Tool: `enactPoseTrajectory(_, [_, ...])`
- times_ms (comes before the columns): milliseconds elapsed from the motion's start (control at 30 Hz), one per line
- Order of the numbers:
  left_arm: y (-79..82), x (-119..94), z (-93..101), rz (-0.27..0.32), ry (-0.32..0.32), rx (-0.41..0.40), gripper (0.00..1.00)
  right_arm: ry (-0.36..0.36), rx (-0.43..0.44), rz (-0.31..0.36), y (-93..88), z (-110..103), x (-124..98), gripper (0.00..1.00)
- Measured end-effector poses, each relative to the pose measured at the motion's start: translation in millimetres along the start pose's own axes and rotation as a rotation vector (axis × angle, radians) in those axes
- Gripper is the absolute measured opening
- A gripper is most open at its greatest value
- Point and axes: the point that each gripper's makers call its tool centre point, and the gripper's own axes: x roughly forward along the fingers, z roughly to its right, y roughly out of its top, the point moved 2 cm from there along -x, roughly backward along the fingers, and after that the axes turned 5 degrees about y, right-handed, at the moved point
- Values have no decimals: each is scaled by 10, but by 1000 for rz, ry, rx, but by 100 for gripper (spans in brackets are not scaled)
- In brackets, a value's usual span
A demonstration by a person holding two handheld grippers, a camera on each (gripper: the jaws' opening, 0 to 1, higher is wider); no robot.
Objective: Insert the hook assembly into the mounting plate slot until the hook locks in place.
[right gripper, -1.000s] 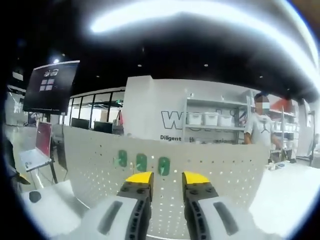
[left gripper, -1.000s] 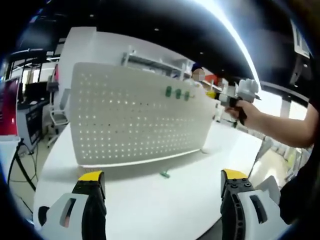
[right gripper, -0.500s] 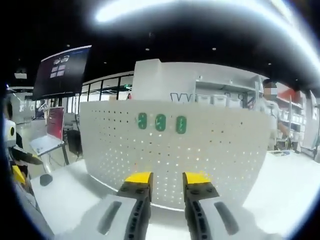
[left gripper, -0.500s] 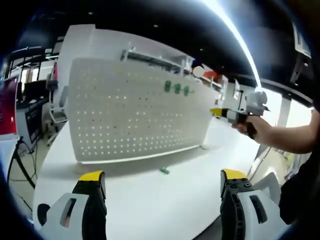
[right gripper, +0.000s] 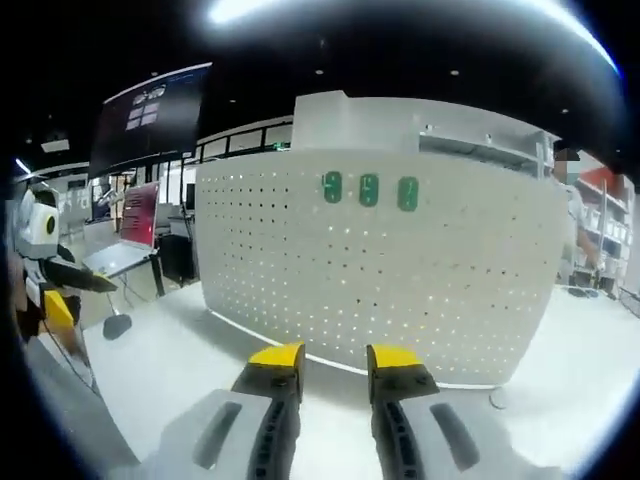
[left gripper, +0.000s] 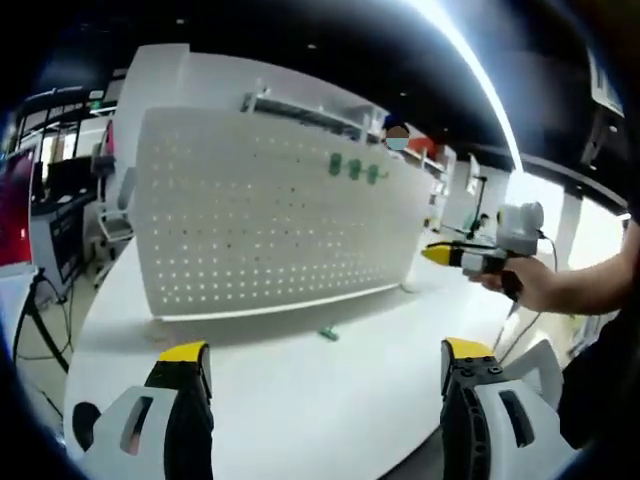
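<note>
Bright ceiling strip light (left gripper: 470, 70) flares white overhead, edges bend with fisheye warp, distant shelves look soft

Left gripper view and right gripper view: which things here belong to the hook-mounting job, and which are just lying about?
Job:
white pegboard
three green hooks on it
loose green hook on the table
left gripper, open
right gripper, empty

Lying about:
laptop
wall screen
shelving
</note>
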Motion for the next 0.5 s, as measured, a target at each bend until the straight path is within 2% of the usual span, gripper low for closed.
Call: enactPoseTrajectory(500, [-144, 0, -62, -34, 15, -11, 96, 104, 22, -94, -371, -407, -24, 24])
